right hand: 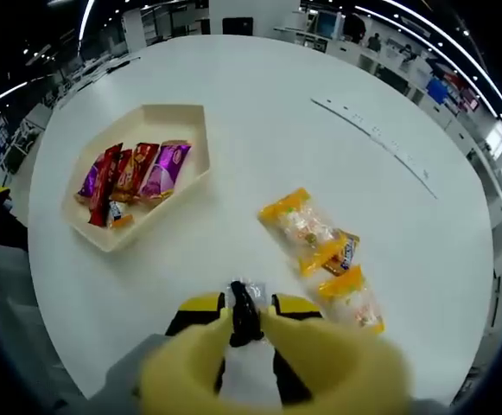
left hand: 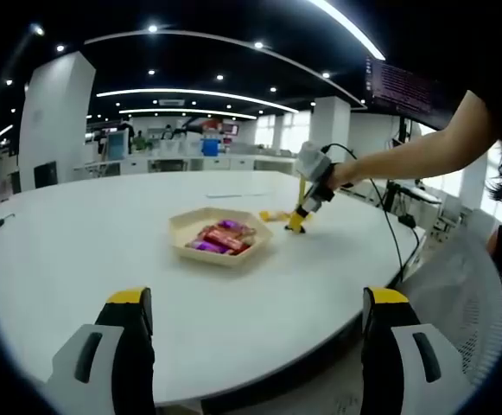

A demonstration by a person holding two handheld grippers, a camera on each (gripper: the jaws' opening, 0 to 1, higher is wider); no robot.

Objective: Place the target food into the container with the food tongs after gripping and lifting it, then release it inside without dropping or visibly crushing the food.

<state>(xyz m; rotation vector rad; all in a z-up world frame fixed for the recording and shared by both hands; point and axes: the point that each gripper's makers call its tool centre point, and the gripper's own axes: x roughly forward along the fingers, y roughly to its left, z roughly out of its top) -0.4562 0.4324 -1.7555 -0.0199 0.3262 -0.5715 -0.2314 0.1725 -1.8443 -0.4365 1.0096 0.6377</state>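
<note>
A tan hexagonal tray (right hand: pixel 178 111) holds several red and purple snack packets (right hand: pixel 134 173) on the round white table (right hand: pixel 259 112). My right gripper (right hand: pixel 245 313) is down at the table, shut on a small dark sweet (right hand: pixel 247 294) with a clear wrapper end. Two yellow-orange packets (right hand: pixel 305 228) (right hand: pixel 352 299) and a small one (right hand: pixel 346 251) lie just to its right. In the left gripper view, a person's arm holds the right gripper (left hand: pixel 297 223) beside the yellow packets (left hand: pixel 272 215), right of the tray (left hand: pixel 181 221). My left gripper (left hand: pixel 257 304) hangs open over the table's near edge, holding nothing.
A long pale strip (right hand: pixel 380 138) lies on the far side of the table. A cable (left hand: pixel 395 238) runs from the right gripper off the table's right edge. Office desks and pillars (left hand: pixel 56 117) stand behind, and a mesh chair back (left hand: pixel 462 294) is at the right.
</note>
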